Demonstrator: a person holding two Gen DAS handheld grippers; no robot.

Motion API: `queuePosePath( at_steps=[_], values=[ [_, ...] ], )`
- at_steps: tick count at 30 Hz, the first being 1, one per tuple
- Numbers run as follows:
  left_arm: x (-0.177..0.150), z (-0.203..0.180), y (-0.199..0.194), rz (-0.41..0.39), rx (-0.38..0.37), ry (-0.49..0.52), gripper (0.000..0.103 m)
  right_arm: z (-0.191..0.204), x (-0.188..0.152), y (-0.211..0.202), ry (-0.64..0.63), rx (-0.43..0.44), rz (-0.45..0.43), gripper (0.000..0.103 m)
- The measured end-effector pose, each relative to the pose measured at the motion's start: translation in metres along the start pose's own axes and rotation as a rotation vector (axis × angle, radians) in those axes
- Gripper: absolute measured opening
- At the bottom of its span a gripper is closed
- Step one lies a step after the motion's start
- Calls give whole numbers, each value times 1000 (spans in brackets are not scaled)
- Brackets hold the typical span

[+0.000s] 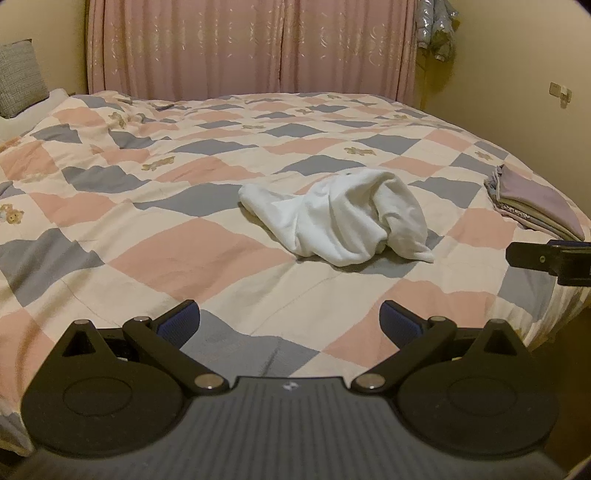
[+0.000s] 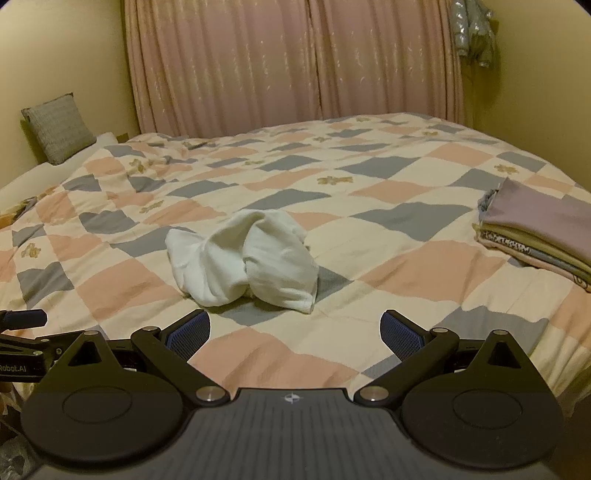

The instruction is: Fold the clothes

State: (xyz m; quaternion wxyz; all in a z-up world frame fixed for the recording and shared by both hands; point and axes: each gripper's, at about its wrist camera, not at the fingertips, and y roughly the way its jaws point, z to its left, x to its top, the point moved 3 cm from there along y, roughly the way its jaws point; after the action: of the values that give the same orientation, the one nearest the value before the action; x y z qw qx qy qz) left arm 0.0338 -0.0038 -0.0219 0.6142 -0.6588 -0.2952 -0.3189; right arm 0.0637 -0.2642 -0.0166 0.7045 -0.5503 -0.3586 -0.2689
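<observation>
A crumpled white garment (image 1: 340, 218) (image 2: 243, 258) lies in a heap on the checkered bedspread (image 1: 184, 258) (image 2: 406, 273), near the bed's middle. My left gripper (image 1: 290, 319) hovers open over the bed's near edge, short of the garment, with nothing between its blue pads (image 1: 181, 321). My right gripper (image 2: 295, 332) is open too, just in front of the heap and empty. A stack of folded clothes (image 1: 535, 206) (image 2: 539, 232) with a mauve piece on top sits at the bed's right edge. The right gripper's body (image 1: 550, 258) shows at the left view's right margin.
Pink curtains (image 1: 251, 48) (image 2: 295, 59) hang behind the bed. A grey cushion (image 1: 18, 77) (image 2: 59, 127) leans on the wall at the far left. A pale jacket (image 1: 437, 26) hangs at the upper right. The left gripper's body (image 2: 22, 350) shows at the right view's left edge.
</observation>
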Motion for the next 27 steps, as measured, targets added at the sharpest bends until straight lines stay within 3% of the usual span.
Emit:
queuePosePath(
  at_steps=[27],
  values=[
    [-10,7,3,20,0,-14,102,8,-6,14,-16,13,34,101]
  ],
)
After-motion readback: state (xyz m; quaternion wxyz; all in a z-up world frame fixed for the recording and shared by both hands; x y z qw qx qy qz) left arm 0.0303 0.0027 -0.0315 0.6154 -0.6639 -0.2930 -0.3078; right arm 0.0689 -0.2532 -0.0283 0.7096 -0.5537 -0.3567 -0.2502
